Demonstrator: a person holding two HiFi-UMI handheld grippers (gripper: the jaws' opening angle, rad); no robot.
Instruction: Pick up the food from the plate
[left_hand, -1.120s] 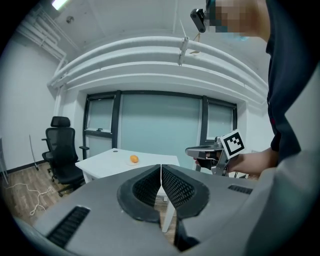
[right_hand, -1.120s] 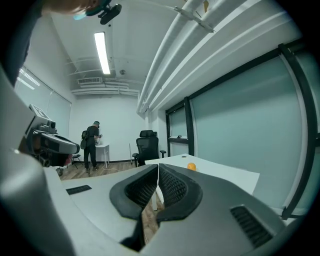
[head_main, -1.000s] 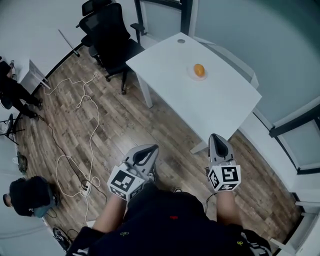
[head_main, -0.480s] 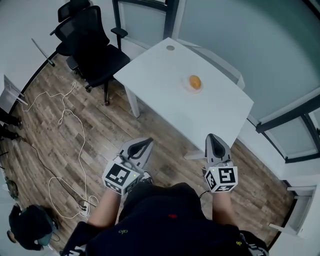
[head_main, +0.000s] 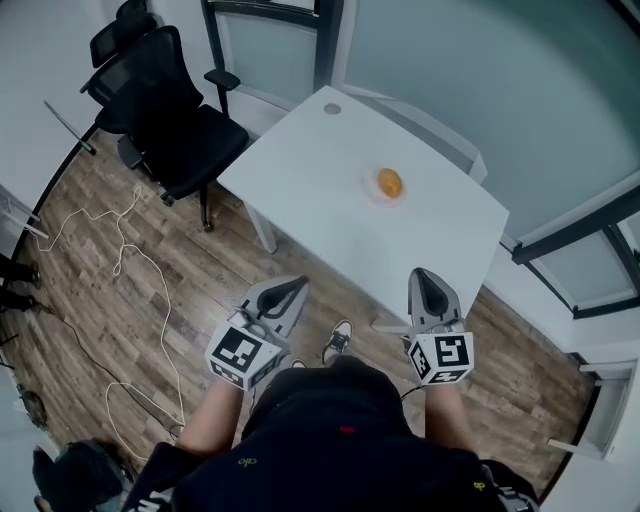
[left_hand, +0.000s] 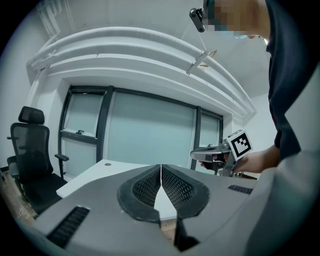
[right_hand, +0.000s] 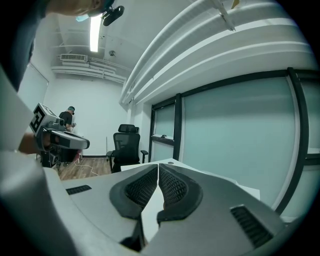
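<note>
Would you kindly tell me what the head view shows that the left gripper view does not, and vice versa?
Only the head view shows the orange food on its plate, and a shoe on the floor. Only the left gripper view shows the left gripper from close up, pads pressed together with nothing between them, plus the curved white ceiling beams. Both show the white table, the black office chair and the right gripper.
</note>
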